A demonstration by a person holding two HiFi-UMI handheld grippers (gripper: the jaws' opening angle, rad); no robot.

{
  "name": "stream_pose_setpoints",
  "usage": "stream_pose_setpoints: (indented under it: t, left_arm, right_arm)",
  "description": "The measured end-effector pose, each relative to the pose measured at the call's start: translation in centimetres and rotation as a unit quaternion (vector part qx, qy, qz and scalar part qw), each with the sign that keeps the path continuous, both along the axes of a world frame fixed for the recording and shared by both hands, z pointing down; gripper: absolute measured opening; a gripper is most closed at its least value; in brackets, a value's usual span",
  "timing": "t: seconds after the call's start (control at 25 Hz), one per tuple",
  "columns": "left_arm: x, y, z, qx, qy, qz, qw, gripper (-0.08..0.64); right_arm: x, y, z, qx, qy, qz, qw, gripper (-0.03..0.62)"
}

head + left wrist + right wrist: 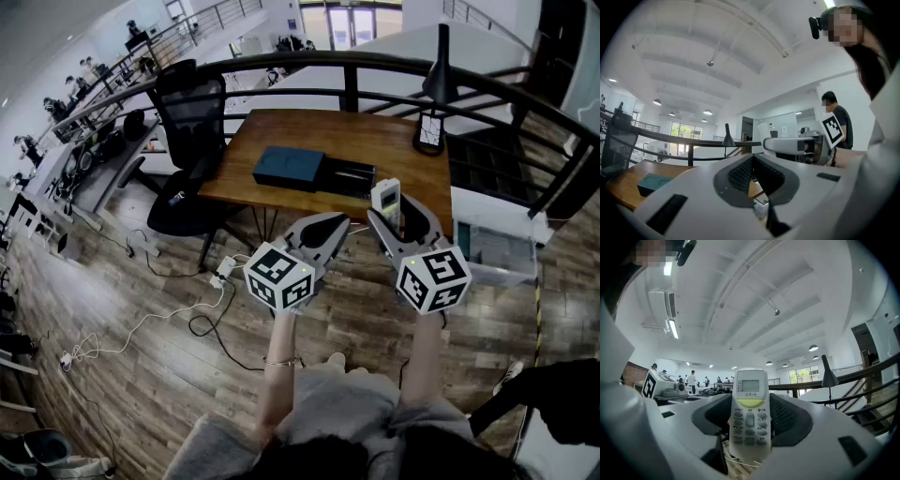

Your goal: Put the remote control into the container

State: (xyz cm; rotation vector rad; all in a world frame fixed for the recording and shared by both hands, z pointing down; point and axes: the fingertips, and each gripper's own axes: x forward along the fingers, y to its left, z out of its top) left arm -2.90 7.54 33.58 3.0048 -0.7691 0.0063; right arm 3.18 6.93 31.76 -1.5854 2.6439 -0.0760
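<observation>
A white remote control with a small screen and a yellow-green button stands upright between the jaws of my right gripper, which is shut on it in the air in front of the table. In the right gripper view the remote fills the gap of the right gripper. The container is a dark blue box with its drawer pulled out to the right, lying on the wooden table. My left gripper hangs beside the right one, shut and empty. In the left gripper view, the left gripper is seen with the box at far left.
A black desk lamp stands at the table's right back corner. A black office chair sits left of the table, and a dark railing curves behind it. Cables trail over the wooden floor; a clear bin is at right.
</observation>
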Motion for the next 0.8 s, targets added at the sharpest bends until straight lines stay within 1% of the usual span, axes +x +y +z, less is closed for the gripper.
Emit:
stream_pose_setpoints:
  t: [0.4,0.64,0.8]
  left_arm:
    - [0.9,0.6,-0.3,0.002,0.001,-0.001,1.0000,0.003]
    - [1.7,1.7,0.4,-0.009,0.004,-0.012,0.9999,0.003]
    - [1.9,2.5,1.3,-0.016,0.008,-0.020,0.9996,0.003]
  right_arm:
    - [0.7,0.6,0.2,-0.003,0.006,-0.003,1.000,0.259]
    - [2.0,1.9,0.5,-0.002,-0.018,-0.009,1.000,0.259]
    - [2.5,1.9,1.3,-0.008,-0.011,-0.008,1.000,0.259]
